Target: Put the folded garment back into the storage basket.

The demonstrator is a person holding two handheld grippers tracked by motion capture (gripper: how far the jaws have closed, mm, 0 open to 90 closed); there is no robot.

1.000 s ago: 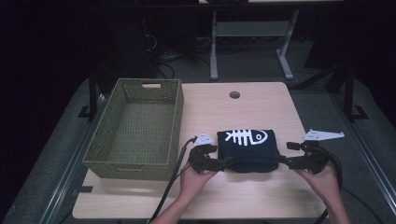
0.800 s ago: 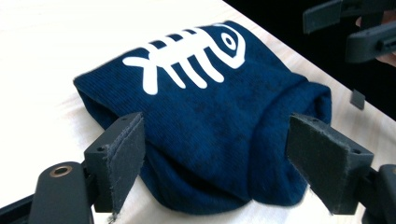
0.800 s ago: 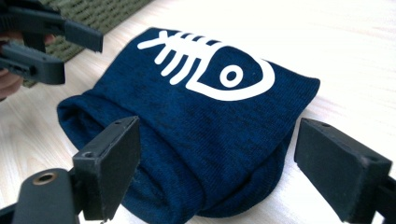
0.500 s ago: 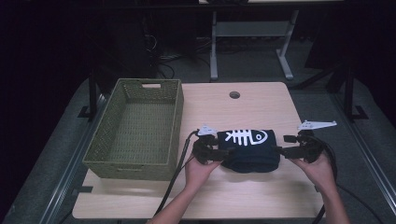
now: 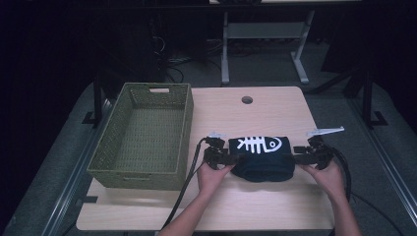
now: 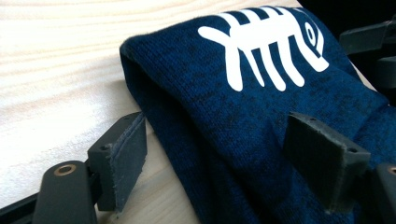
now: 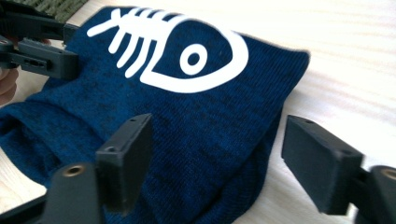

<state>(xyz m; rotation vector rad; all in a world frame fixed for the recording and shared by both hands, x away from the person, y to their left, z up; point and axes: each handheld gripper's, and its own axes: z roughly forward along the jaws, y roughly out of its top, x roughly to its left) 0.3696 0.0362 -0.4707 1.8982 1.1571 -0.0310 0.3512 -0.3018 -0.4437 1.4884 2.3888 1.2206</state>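
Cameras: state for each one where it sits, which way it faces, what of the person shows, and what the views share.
High view: above the person's side, facing forward and down on the table; forearms, left gripper, right gripper and green wicker basket show.
Left gripper view: rides that gripper, facing along its open jaws at the folded navy garment.
Right gripper view: likewise, from the opposite end; jaws just closing, not yet pressing.
Shared: the garment's white fishbone print.

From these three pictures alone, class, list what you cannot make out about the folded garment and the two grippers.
- Folded navy garment: its type; the folds hide its shape in every view.
- Its underside: hidden against the table.
- Left gripper: one pad's contact is hidden behind the cloth.
- Right gripper: body cut off by the bottom edge.
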